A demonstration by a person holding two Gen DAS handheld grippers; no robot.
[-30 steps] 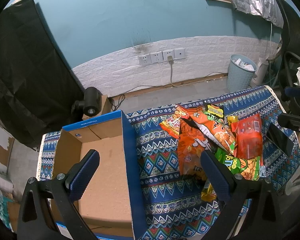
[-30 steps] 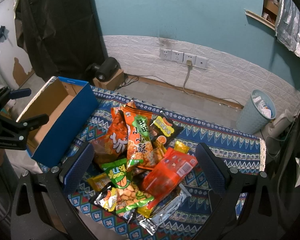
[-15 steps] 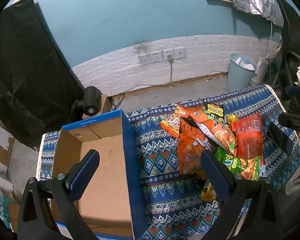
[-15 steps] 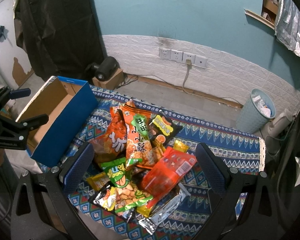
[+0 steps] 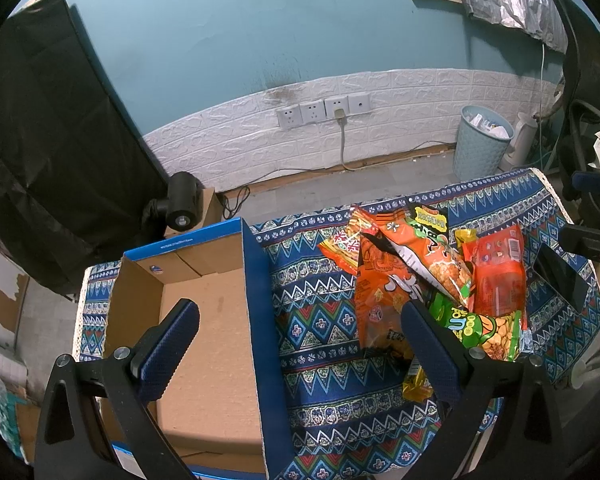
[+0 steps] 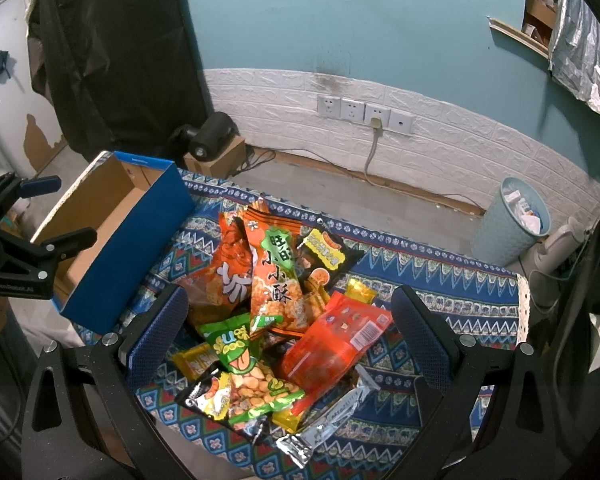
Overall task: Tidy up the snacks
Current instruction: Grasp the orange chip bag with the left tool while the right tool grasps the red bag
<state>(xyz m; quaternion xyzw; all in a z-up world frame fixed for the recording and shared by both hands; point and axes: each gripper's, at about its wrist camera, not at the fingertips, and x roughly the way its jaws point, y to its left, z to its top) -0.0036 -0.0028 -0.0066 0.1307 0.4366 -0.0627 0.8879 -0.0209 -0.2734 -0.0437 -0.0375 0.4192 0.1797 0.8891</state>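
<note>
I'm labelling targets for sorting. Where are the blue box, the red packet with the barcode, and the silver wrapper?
blue box (image 6: 140,248), right wrist view, outer blue side wall.
red packet (image 6: 332,344), right wrist view, middle.
silver wrapper (image 6: 328,420), right wrist view, middle.

- The box (image 5: 204,320) sits at the counter's (image 5: 324,360) left end.
- The snack pile (image 6: 276,304) lies on the counter's right half, apart from the box.
- The bin (image 6: 508,220) stands on the floor beyond the counter's far right corner.

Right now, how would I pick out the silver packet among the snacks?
Start at the patterned blue tablecloth and find the snack pile in its middle. At the pile's near edge, below the red-orange pouch, lies the silver packet: the only plain metallic wrapper there.
</note>
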